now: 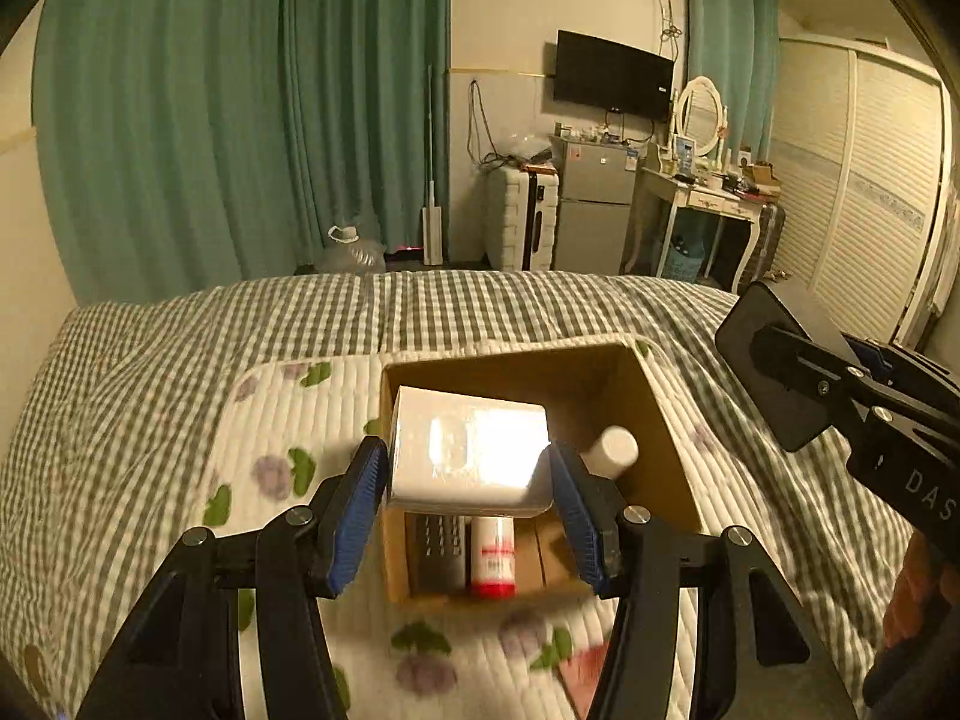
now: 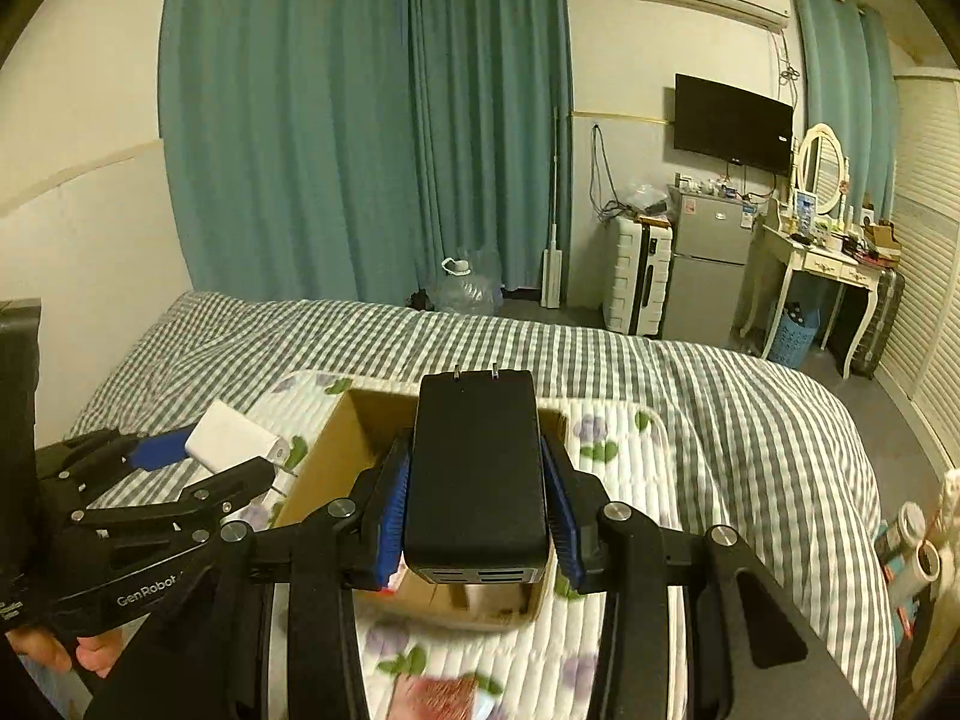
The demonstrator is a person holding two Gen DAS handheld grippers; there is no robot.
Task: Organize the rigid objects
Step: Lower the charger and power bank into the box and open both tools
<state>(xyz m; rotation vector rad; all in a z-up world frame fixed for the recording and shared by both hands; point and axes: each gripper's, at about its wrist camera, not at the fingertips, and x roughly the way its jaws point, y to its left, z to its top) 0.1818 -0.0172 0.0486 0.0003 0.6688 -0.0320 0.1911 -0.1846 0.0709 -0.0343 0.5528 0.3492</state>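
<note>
My left gripper (image 1: 468,468) is shut on a white box (image 1: 471,450) and holds it over an open cardboard box (image 1: 660,420) on the bed. Inside the box lie a white-and-red bottle (image 1: 493,558), a dark ribbed item (image 1: 441,552) and a white-capped bottle (image 1: 612,450). My right gripper (image 2: 477,504) is shut on a black power adapter (image 2: 477,462) with two prongs pointing away, held above the cardboard box (image 2: 336,456). The left gripper with the white box (image 2: 231,435) shows at left in the right wrist view. The right gripper and adapter (image 1: 774,360) show at right in the left wrist view.
The box sits on a white floral quilted mat (image 1: 282,432) over a green checked bedspread (image 1: 150,372). Beyond the bed are teal curtains (image 1: 240,120), a white suitcase (image 1: 519,219), a small fridge (image 1: 594,210), a dressing table (image 1: 708,198) and a wardrobe (image 1: 870,180). Bottles (image 2: 912,540) stand at the right.
</note>
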